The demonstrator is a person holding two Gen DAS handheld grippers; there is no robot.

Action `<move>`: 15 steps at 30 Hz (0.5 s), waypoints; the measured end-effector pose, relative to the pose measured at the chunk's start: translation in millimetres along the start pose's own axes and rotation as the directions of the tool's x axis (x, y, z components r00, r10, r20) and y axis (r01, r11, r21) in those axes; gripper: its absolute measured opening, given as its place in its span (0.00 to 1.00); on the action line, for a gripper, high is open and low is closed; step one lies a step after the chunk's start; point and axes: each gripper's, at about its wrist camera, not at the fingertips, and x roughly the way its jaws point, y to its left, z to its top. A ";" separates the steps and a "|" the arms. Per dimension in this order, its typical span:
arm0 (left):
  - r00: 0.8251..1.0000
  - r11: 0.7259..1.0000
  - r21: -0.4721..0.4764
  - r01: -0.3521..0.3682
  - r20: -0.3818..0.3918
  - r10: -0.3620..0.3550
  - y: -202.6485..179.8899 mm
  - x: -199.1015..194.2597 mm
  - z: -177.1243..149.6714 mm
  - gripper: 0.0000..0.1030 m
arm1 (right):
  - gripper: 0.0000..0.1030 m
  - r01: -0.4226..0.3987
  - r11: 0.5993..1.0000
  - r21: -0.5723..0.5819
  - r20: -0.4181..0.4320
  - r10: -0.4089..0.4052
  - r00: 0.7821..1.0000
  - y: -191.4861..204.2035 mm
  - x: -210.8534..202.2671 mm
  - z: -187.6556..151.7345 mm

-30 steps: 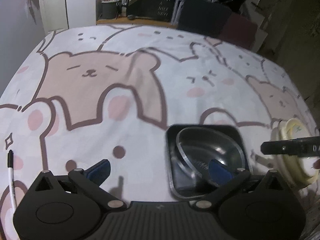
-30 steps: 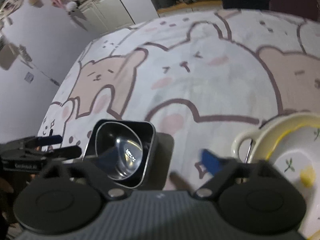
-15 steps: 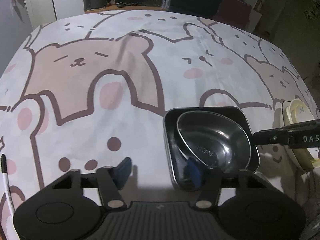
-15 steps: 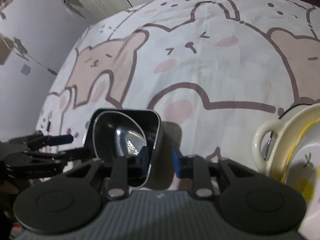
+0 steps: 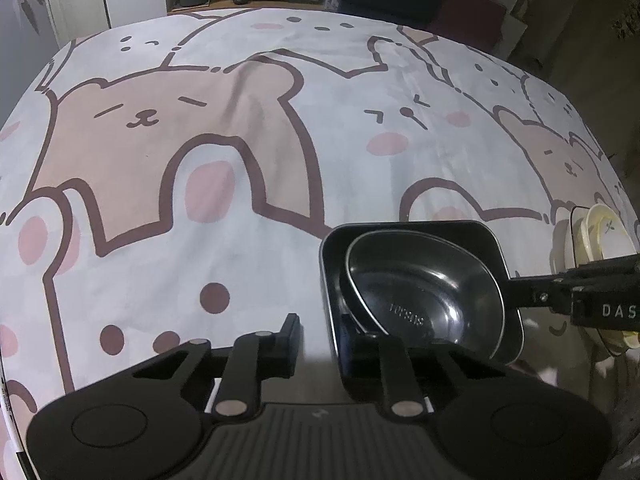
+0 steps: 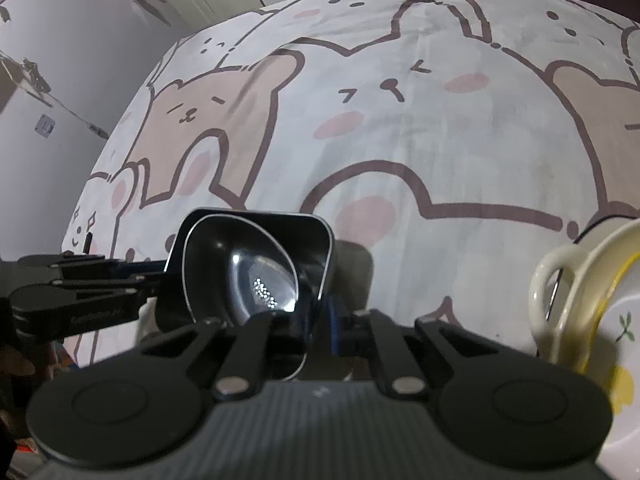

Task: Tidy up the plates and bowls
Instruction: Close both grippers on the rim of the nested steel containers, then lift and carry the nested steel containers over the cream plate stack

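Low and right of centre in the left wrist view sits a dark square tray [image 5: 492, 236] with a round steel bowl [image 5: 424, 284] resting tilted inside it, stamped lettering showing on the bowl's floor. Both stand on the bench, which is covered by a white cloth [image 5: 240, 120] printed with brown bears and pink-cheeked rabbits.

The left tool [image 5: 320, 340] has its jaws drawn close together astride the tray's near-left wall, one finger outside on the cloth and the other inside the tray; whether the pads actually press the wall cannot be told. The right tool [image 5: 516, 280] reaches in from the right edge of that frame and meets the tray at its right rim.

From the right wrist view, the right tool [image 6: 318, 322] is nearly closed on the near-right wall of the square tray [image 6: 326, 264], with the steel bowl [image 6: 248, 272] glinting inside; the blue pads are close against the wall, but firm contact is hard to confirm. The left tool [image 6: 152, 280] comes in at the left of that frame, at the tray's opposite side.

At the right edge, a cream ceramic dish [image 6: 568, 292] with a loop handle, yellow rim and small leaf motif stands apart from the tray; it also shows as a cream dish [image 5: 604, 232] at the far right of the left wrist view.
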 end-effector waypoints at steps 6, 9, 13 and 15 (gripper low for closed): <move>1.000 1.000 0.020 -0.001 0.000 0.001 -7.7 2.6 0.1 0.07 | 0.08 -0.021 0.999 0.032 -0.002 0.022 1.000 -3.5 5.8 -0.4; 1.000 1.000 0.014 -0.001 -0.006 0.001 -8.0 4.7 0.3 0.06 | 0.08 -0.021 1.000 0.020 0.000 0.021 1.000 -2.8 6.5 -0.3; 1.000 1.000 0.005 0.000 -0.005 0.000 -7.6 4.7 0.4 0.05 | 0.08 -0.019 1.000 0.008 0.001 0.019 1.000 -2.3 6.2 -0.8; 1.000 1.000 0.005 0.000 -0.004 0.000 -7.5 4.4 0.3 0.05 | 0.08 -0.017 1.000 0.008 0.000 0.017 1.000 -1.2 6.2 -1.0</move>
